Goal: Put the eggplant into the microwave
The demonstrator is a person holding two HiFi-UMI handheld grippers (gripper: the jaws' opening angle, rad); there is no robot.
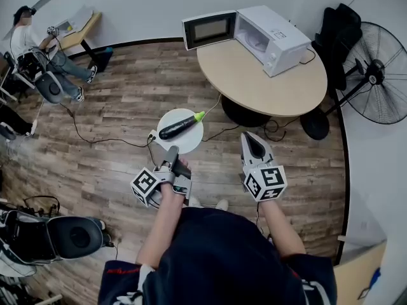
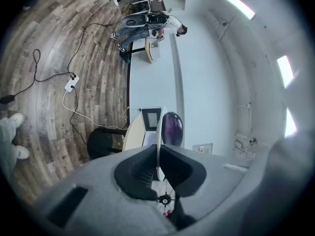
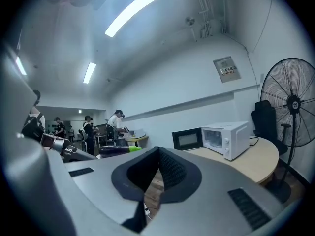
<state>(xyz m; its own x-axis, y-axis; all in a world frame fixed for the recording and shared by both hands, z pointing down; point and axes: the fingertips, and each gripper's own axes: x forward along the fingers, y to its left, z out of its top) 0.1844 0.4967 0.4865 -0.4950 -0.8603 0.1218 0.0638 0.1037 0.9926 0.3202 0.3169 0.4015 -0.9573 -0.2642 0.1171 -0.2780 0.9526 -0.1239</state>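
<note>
The eggplant (image 1: 180, 126), dark purple with a bright green stem end, lies across a small white plate (image 1: 189, 140), its stem pointing toward the round surface (image 1: 254, 81). The plate is not on that surface: it is held in the air over the wooden floor (image 1: 114, 107), well short of the surface's near edge.

The left gripper (image 1: 172, 151) is closed on the plate's near rim. In the left gripper view the plate (image 2: 158, 132) shows edge-on as a thin white line running between the two dark pads, and the eggplant (image 2: 172, 128) sits just beside that line.

The right gripper (image 1: 253, 140) hangs to the right of the plate, apart from it. Its jaws are together with nothing between them, as the right gripper view (image 3: 156, 170) shows; the eggplant (image 3: 117, 150) appears off to its left there.

The white microwave (image 1: 272, 35) stands on the far side of the surface with its door (image 1: 208, 29) swung wide open to the left. A black standing fan (image 1: 376, 74) stands on the floor to the right of the surface.
</note>
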